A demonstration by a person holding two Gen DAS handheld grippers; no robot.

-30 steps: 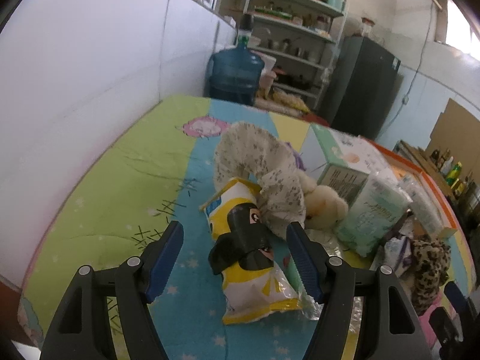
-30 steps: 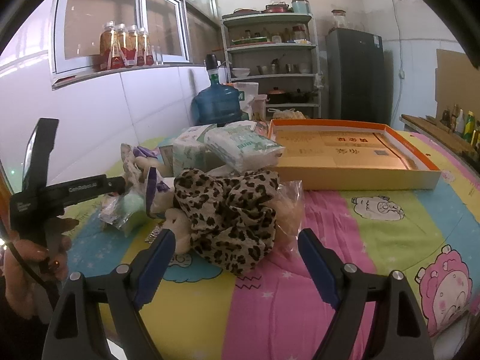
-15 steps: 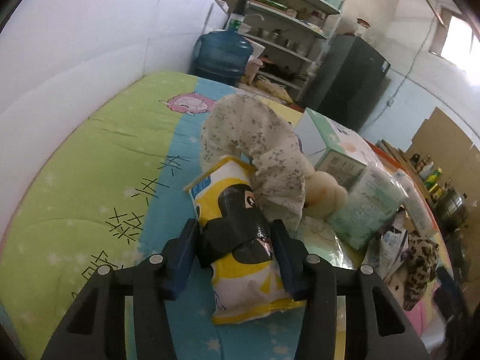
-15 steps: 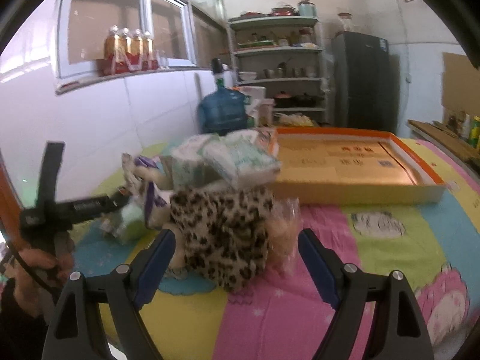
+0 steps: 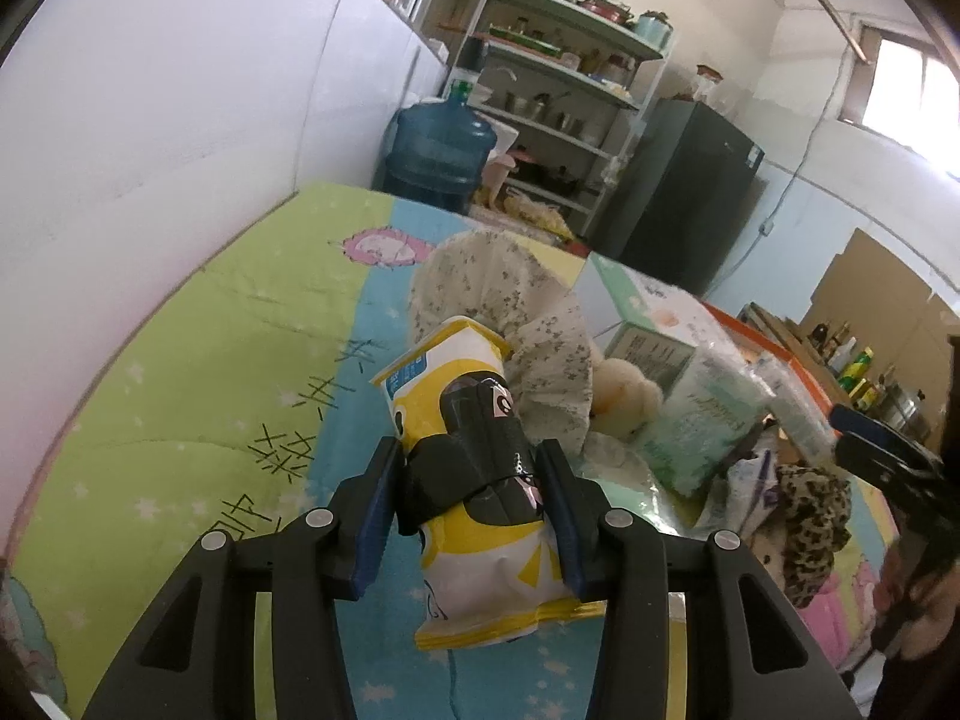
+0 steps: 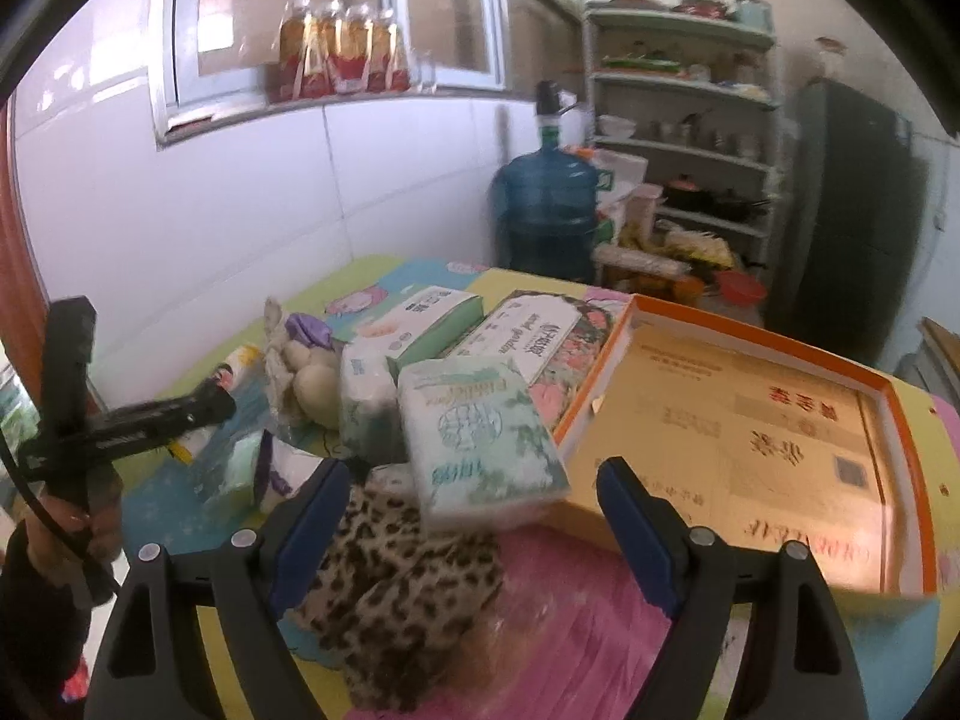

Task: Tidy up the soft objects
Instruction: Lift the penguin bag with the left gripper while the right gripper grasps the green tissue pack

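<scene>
Right now my left gripper (image 5: 474,504), jaws just drawn in, pinches the yellow-and-white crinkly snack bag (image 5: 480,480) lying on the cartoon-print tablecloth (image 5: 198,360). My right gripper (image 6: 474,516) hangs spread wide, nothing gripped, above the leopard-print soft cloth (image 6: 396,594). Beyond it sits a green-and-white tissue pack (image 6: 480,432) against the orange-rimmed shallow cardboard box (image 6: 750,420).

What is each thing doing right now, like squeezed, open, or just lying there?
left gripper: just closed, pads squeezing the bag.
yellow snack bag: gripped, dented at the middle.
right gripper: open, holding nothing.
orange box: open, lying flat, empty.
leopard cloth: crumpled, lying loose.
tissue pack: sealed, tilted against the box.
</scene>
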